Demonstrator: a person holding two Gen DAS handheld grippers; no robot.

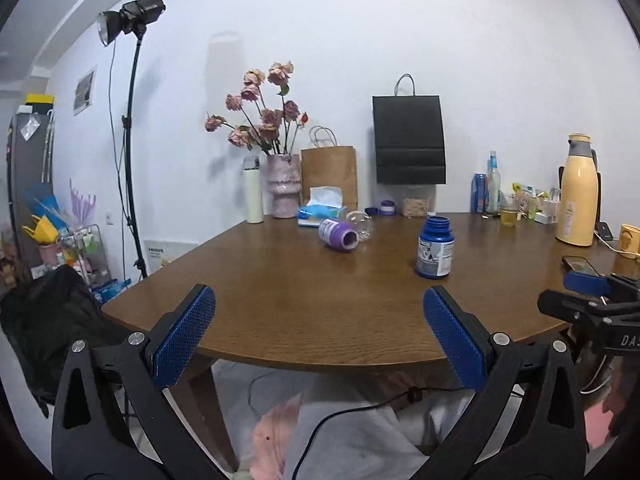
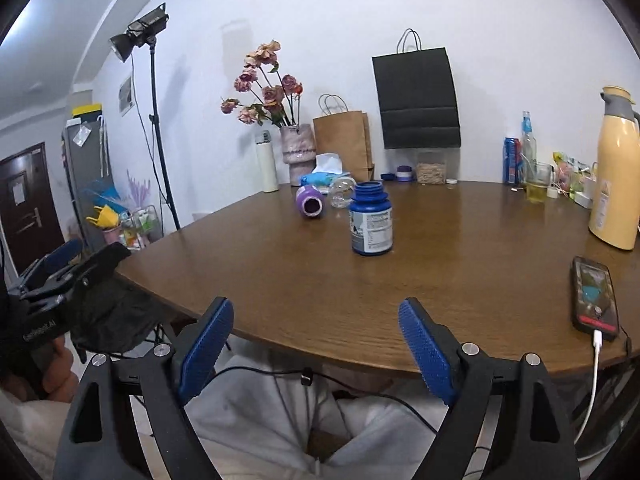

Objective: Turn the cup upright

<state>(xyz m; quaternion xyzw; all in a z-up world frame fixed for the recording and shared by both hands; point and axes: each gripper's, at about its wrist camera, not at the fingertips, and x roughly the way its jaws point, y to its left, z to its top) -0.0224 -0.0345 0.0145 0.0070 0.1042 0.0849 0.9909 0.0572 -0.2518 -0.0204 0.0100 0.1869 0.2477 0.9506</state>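
Brown wooden table (image 1: 304, 300), oval-edged, bearing all items listed.

Task item: purple cup (image 1: 338, 234), a jar-shaped container lying on its side mid-table toward the far side, open mouth facing the cameras, label on its body. In the right wrist view it lies left of and beyond the blue bottle (image 2: 371, 219). A clear glass jar (image 1: 361, 224) lies tipped just behind it, touching or nearly so; which, cannot be told.

Blue bottle: upright, no cap, white label, standing alone nearer the table's middle, well apart from both tools.

Left gripper (image 1: 319, 334): blue-padded jaws spread wide, nothing between them, held at the near table edge, short of the cup.

Right gripper (image 2: 316, 342): jaws likewise spread wide and empty, at the near edge, pointing toward the blue bottle.

Along the far wall side, left to right: white flask (image 1: 254, 192); pink vase (image 1: 283, 186) of dried roses; tissue box (image 1: 322, 210); brown paper bag (image 1: 330, 172); black paper bag (image 1: 409, 140) hung on the wall; clear container of grain (image 2: 431, 168); blue can (image 2: 512, 160); glass of yellow drink (image 2: 537, 184); cream thermos jug (image 2: 616, 172).

Smartphone (image 2: 595, 298): near right edge, screen lit, white cable plugged in.

Studio light on stand (image 1: 132, 20): off the table's left.
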